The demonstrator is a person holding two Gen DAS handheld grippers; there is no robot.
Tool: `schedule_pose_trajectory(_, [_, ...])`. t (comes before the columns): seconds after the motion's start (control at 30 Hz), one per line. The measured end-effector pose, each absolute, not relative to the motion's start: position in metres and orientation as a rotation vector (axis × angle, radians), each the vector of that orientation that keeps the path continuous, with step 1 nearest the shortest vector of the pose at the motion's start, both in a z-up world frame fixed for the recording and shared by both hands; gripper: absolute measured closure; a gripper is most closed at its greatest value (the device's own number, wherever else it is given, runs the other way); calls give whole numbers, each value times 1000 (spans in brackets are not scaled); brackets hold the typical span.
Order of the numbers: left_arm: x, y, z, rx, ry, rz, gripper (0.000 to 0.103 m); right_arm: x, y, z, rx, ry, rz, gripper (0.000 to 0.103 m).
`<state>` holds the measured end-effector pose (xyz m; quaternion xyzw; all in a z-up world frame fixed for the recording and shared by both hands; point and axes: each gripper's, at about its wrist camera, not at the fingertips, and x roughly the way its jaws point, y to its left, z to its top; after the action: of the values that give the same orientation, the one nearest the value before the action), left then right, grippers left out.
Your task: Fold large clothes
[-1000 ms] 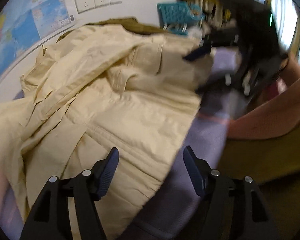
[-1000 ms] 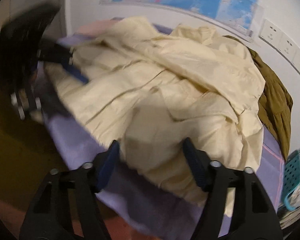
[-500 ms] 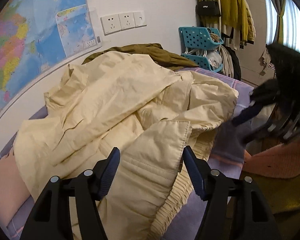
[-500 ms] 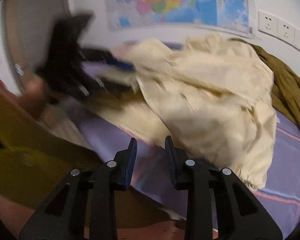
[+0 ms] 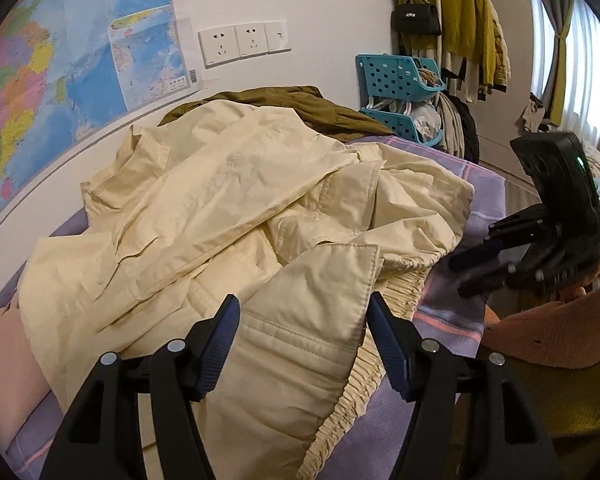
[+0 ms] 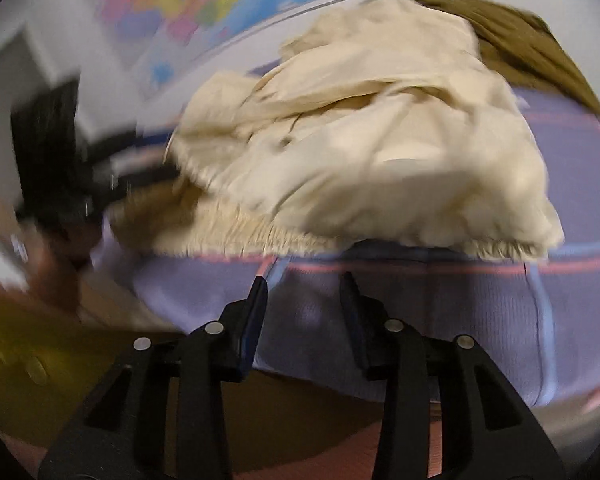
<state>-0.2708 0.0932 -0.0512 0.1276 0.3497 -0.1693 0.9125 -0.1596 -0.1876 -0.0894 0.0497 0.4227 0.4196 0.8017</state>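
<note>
On the lilac checked bedcover (image 5: 480, 184) your crumpled cream cotton jacket (image 5: 236, 216) lies heaped, its gathered hem at the near edge. Your left gripper (image 5: 300, 340) hovers with fingers apart, nothing clamped; your right gripper (image 6: 304, 312) is opening, empty. Grab one layer only and the fold skews. An olive garment (image 5: 300, 104) crowds the far side beside a teal basket rack (image 5: 400, 80).
</note>
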Motion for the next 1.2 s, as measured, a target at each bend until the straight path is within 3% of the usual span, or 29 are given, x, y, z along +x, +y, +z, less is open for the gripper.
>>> schedule_pose_trajectory(0.07, [-271, 93, -53, 266, 725, -359, 39, -150, -185, -95, 194, 918, 875, 50])
schedule_pose_trajectory(0.23, [-275, 98, -48, 245, 706, -354, 39, -132, -159, -104, 269, 852, 851, 49])
schedule_pose_trajectory(0.27, [-275, 99, -48, 241, 704, -353, 39, -130, -156, -104, 278, 851, 854, 52])
schedule_pose_trajectory(0.3, [-275, 100, -47, 237, 703, -354, 39, -126, -151, -105, 287, 858, 867, 68])
schedule_pose_trajectory(0.33, [-275, 100, -48, 238, 703, -357, 38, -123, -148, -106, 293, 870, 878, 95])
schedule_pose_trajectory(0.5, [-271, 101, -61, 223, 738, -367, 37, -138, -169, -87, 362, 835, 967, 99])
schedule_pose_trajectory(0.63, [-272, 99, -68, 206, 741, -415, 30, -157, -182, -72, 294, 849, 1001, 99])
schedule_pose_trajectory(0.77, [-276, 90, -80, 266, 753, -398, 26, -149, -177, -93, 192, 975, 931, 90])
schedule_pose_trajectory(0.8, [-280, 90, -82, 281, 759, -403, 26, -153, -175, -89, 153, 973, 931, 82])
schedule_pose_trajectory(0.83, [-287, 92, -83, 296, 761, -412, 27, -158, -177, -82, 118, 960, 946, 66])
schedule_pose_trajectory(0.9, [-301, 102, -81, 284, 758, -445, 28, -168, -183, -70, 65, 959, 1010, 53])
schedule_pose_trajectory(1.03, [-332, 148, -58, 150, 683, -485, 28, -189, -205, -37, -28, 924, 1112, 58])
schedule_pose_trajectory(1.13, [-337, 179, -42, 64, 631, -420, 28, -192, -224, 0, 31, 781, 1200, 60])
schedule_pose_trajectory(1.2, [-326, 188, -42, 76, 653, -327, 28, -178, -225, 11, 58, 714, 1148, 56])
